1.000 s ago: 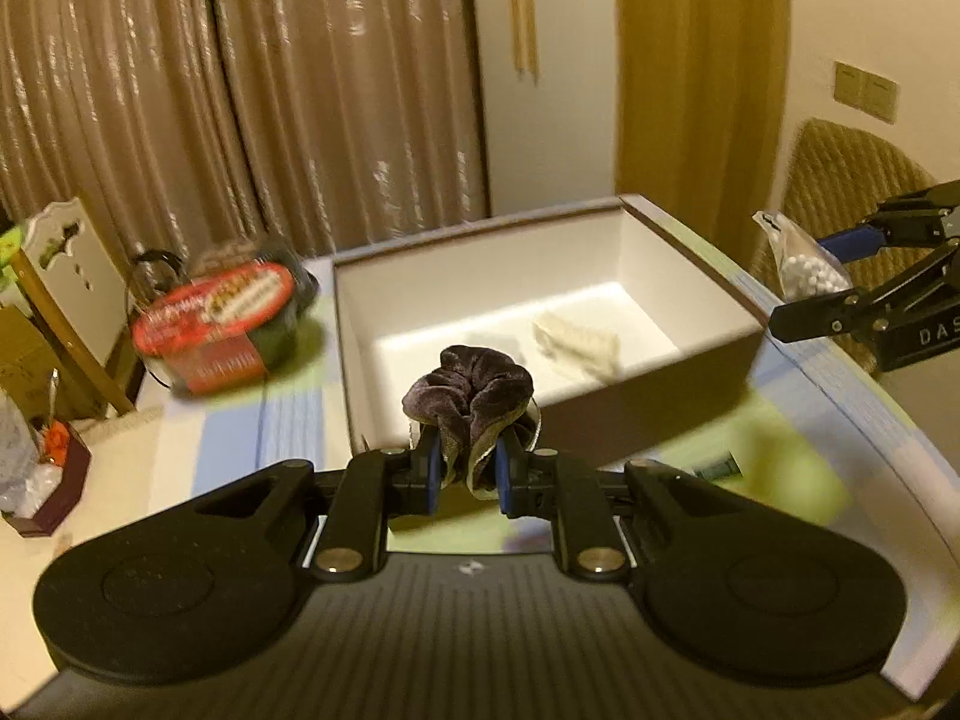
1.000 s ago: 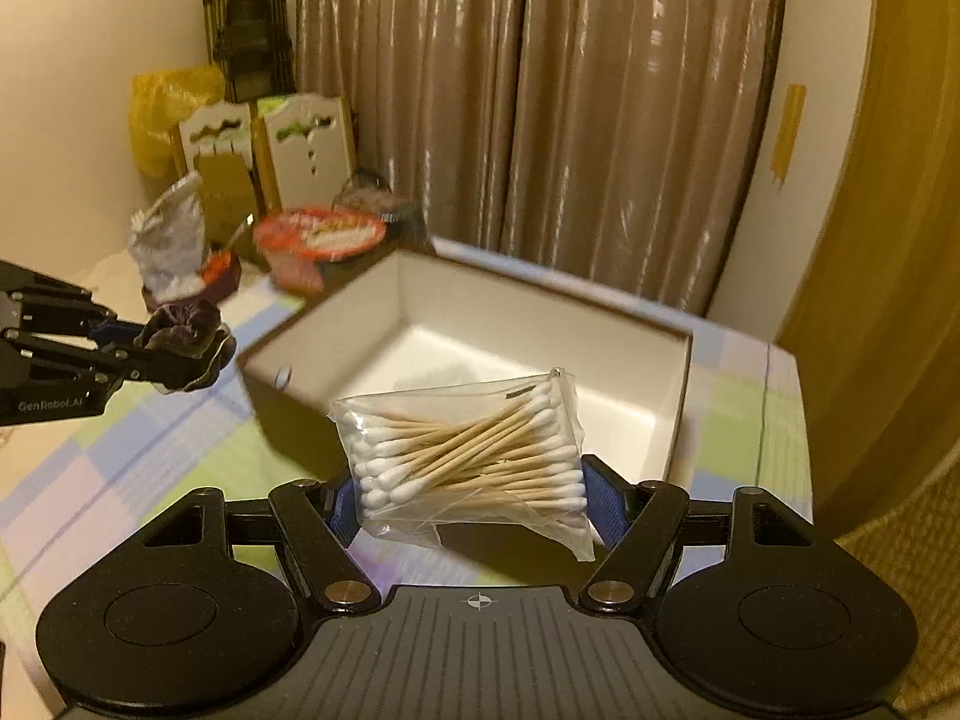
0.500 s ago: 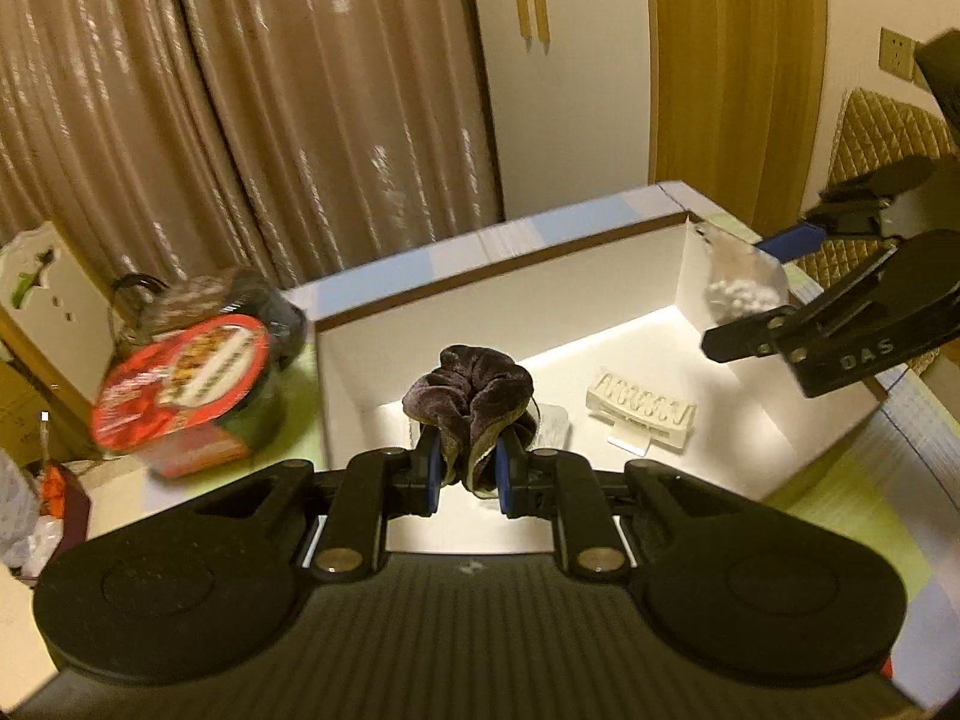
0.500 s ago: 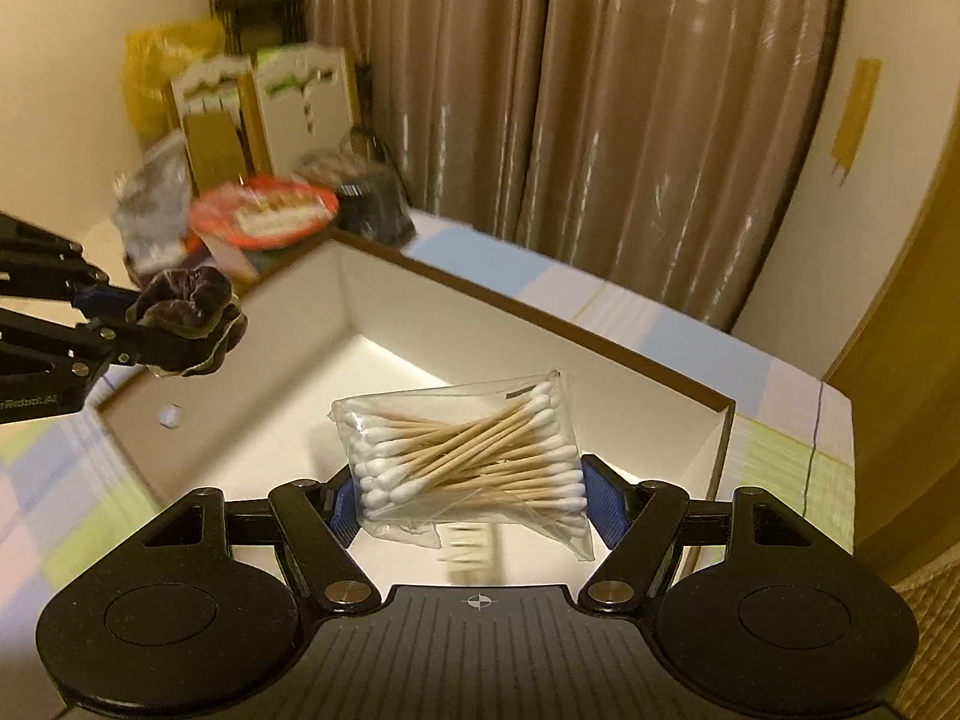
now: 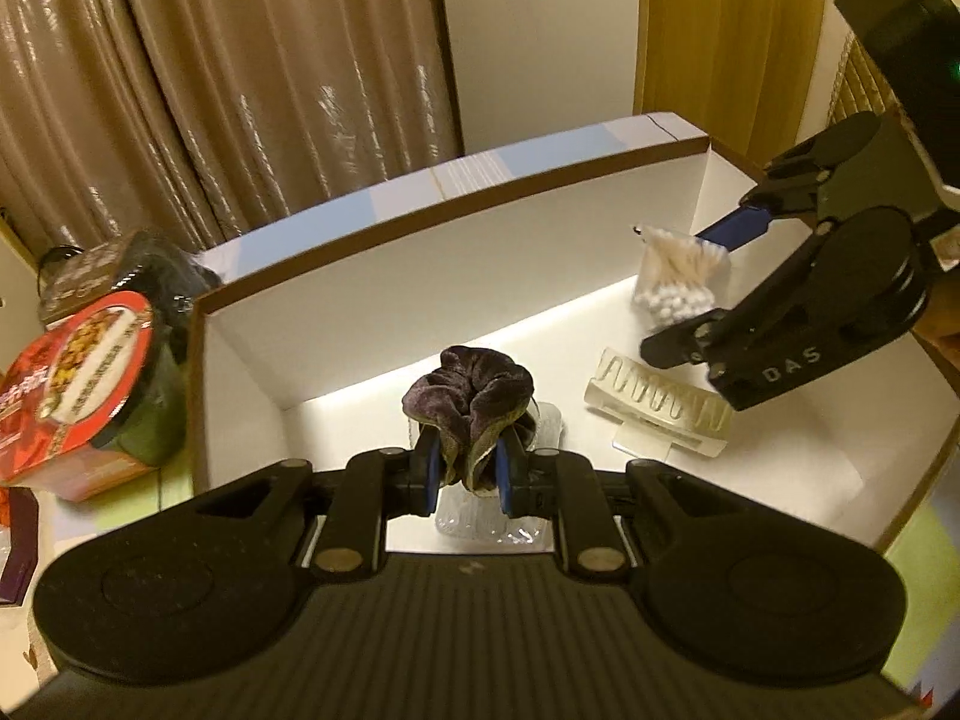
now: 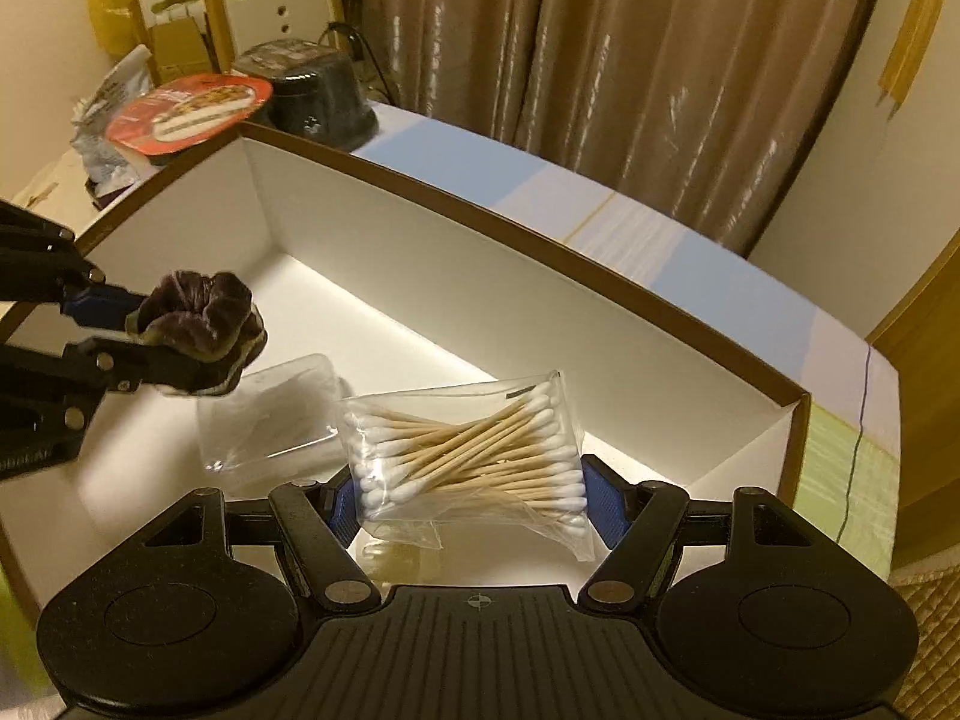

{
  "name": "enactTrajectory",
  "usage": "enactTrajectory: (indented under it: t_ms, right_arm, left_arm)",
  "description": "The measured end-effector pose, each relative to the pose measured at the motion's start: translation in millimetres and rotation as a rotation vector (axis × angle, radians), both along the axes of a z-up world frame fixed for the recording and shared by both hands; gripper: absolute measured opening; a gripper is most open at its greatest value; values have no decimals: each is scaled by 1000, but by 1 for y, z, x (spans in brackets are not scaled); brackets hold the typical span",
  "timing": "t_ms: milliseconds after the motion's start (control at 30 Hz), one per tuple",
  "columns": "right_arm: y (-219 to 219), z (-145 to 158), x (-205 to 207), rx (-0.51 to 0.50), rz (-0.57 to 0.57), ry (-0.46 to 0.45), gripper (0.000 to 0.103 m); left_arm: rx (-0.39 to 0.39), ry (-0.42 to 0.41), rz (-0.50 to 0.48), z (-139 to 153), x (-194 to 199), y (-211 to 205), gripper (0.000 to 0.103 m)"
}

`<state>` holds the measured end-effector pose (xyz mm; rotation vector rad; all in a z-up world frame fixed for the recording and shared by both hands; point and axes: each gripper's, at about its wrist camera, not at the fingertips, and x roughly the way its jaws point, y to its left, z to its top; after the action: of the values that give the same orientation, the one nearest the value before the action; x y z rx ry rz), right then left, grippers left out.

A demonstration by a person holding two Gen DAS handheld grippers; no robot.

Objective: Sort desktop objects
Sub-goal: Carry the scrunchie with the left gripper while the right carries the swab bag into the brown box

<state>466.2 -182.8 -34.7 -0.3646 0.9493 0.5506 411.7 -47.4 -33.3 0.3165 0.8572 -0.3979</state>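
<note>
My left gripper point(image 5: 468, 471) is shut on a dark purple velvet scrunchie point(image 5: 468, 399), held inside the open white box point(image 5: 372, 294) above its floor. In the right wrist view the scrunchie point(image 6: 201, 324) hangs at the left of the box point(image 6: 480, 276). My right gripper point(image 6: 474, 495) is shut on a clear bag of cotton swabs point(image 6: 474, 459), also over the box interior. That bag point(image 5: 675, 279) shows at the right in the left wrist view. On the box floor lie a translucent hair claw clip point(image 5: 657, 405) and a clear plastic case point(image 6: 270, 411).
A red-lidded instant noodle bowl point(image 5: 78, 381) and a dark bowl point(image 6: 312, 90) stand outside the box's left wall. A checked tablecloth point(image 6: 660, 228) covers the table behind the box. Curtains hang beyond; cardboard and bags clutter the far left.
Both grippers have moved forward and down over the box, from outside its walls to inside it. Each keeps its hold on its object.
</note>
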Motion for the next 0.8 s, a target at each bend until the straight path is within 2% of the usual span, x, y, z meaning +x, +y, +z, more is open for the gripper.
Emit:
enactTrajectory:
  t_ms: [133, 233, 333, 633, 733, 767, 800]
  right_arm:
    - [0, -3, 9, 2, -16, 10, 71]
    - [1, -6, 13, 7, -25, 18, 71]
    - [0, -7, 15, 8, -29, 20, 71]
    - [4, -10, 16, 11, -27, 19, 71]
    - [6, -9, 15, 14, -19, 13, 71]
    - [6, -8, 14, 16, -19, 5, 73]
    - [7, -8, 13, 18, -21, -6, 90]
  left_arm:
    - [-5, 10, -6, -5, 3, -3, 16]
    - [-18, 11, -2, -6, 6, -3, 20]
    - [-26, 9, 6, -6, 7, -2, 36]
    - [-22, 8, 19, -4, 4, 2, 38]
    - [-26, 8, 23, -3, 3, 4, 43]
    - [-26, 8, 26, -2, 3, 4, 46]
    - [-27, 8, 29, -2, 2, 5, 47]
